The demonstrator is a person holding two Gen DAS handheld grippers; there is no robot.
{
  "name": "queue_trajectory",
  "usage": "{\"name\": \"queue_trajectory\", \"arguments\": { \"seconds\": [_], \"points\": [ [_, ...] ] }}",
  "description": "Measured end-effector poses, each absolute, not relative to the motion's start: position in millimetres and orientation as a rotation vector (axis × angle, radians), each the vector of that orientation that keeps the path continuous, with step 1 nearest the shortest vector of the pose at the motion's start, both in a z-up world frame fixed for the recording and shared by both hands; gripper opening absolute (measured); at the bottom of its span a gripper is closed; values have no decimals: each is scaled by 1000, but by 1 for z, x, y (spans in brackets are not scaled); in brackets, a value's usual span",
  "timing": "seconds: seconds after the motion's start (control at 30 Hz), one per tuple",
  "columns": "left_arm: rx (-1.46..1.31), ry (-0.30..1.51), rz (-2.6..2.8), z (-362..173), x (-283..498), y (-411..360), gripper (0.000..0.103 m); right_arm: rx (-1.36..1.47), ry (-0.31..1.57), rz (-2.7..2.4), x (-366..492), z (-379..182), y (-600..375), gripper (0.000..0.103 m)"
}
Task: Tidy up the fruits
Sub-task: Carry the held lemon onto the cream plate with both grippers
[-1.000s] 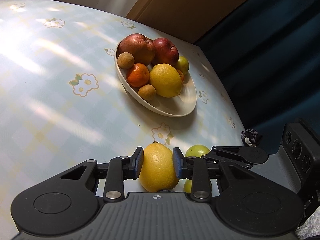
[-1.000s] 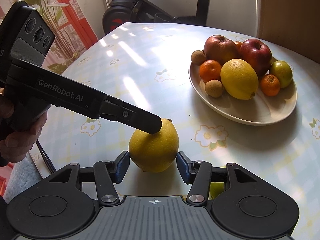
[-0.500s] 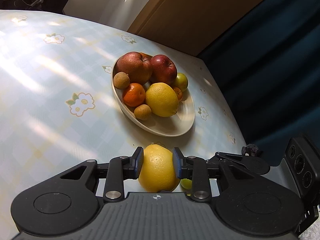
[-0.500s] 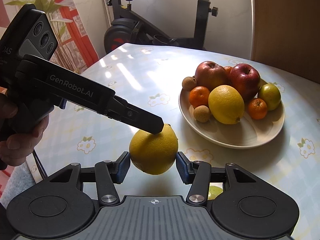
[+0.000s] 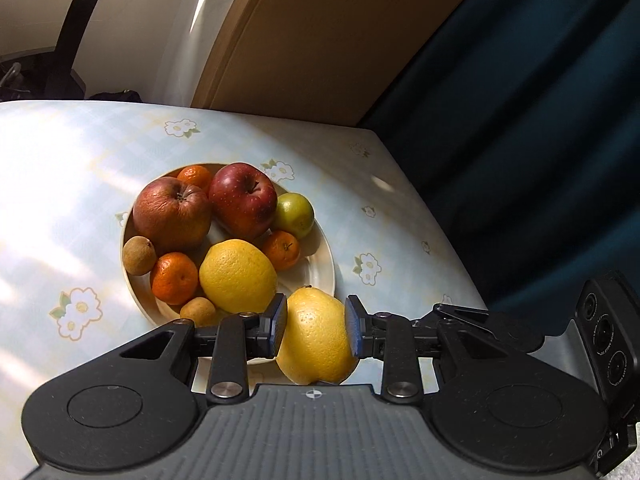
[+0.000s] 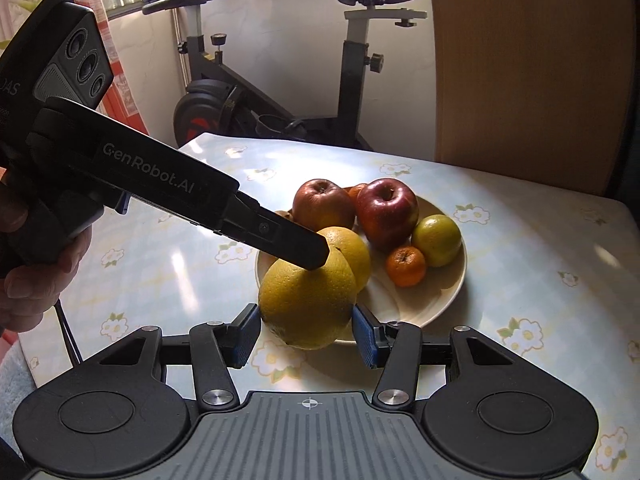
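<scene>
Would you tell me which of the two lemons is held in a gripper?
The lemon clamped in the left hand-held gripper; the other lemon lies on the plate.

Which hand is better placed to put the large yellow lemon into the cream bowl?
Left: its tongs already clamp the large yellow lemon above the cream bowl rim. The right tongs hold nothing.

Sunlight pours in from around 10 o'clock in both views and blows out bright patches on the tablecloth (image 5: 48,184). In the right wrist view the glossy cloth (image 6: 176,256) throws back white glare spots. The plate (image 6: 448,292) drops a soft shadow toward 5 o'clock. The curtain (image 5: 540,128) at 2 o'clock goes nearly black, probably just underexposed. Fisheye bends straight lines near the edges, and focus is sharp with no motion blur.
</scene>
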State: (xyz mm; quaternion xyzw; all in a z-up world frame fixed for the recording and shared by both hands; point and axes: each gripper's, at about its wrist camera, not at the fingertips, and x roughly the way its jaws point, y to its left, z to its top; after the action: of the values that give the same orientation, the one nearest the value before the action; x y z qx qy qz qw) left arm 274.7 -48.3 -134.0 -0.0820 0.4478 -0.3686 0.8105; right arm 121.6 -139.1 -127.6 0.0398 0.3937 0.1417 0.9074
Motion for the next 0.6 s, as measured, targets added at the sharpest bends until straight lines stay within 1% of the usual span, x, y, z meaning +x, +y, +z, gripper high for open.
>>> {"name": "queue_trajectory", "arguments": {
  "seconds": [0.23, 0.6],
  "points": [
    [-137, 986, -786, -134, 296, -81, 33, 122, 829, 267, 139, -140, -164, 46],
    [-112, 1039, -746, -153, 316, -99, 32, 165, 868, 276, 156, -162, -178, 47]
  ]
}}
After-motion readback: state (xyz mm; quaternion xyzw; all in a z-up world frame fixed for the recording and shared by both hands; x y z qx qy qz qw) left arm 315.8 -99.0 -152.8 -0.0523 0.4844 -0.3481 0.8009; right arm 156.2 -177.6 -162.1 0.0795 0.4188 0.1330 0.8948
